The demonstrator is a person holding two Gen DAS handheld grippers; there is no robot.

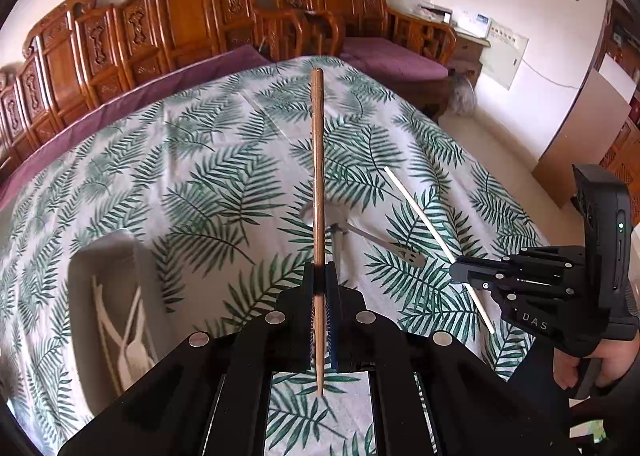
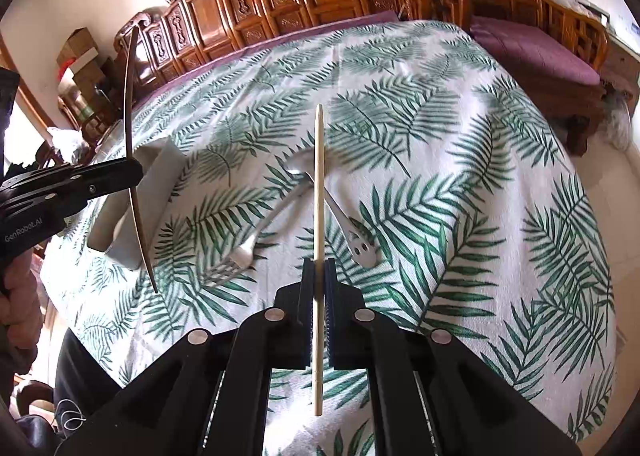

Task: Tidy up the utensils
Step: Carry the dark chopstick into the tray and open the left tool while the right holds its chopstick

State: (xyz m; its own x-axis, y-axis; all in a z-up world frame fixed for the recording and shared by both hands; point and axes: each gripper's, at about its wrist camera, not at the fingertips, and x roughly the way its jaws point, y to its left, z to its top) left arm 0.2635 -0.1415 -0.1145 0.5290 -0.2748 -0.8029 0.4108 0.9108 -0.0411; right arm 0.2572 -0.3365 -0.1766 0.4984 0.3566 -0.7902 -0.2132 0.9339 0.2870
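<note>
Left gripper (image 1: 320, 276), right gripper (image 2: 319, 272): jaws clamped.

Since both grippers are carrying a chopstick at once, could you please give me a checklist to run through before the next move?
1. Left gripper clamped on the brown chopstick: ok.
2. Right gripper clamped on the white chopstick: ok.
3. Both chopsticks lifted off the tablecloth: ok.
4. Grey tray within view, white utensils already lying in it: ok.
5. Room left in the tray for both chopsticks: cannot tell.
6. Fork and spoon put away: not ok, both lie on the cloth.
</note>
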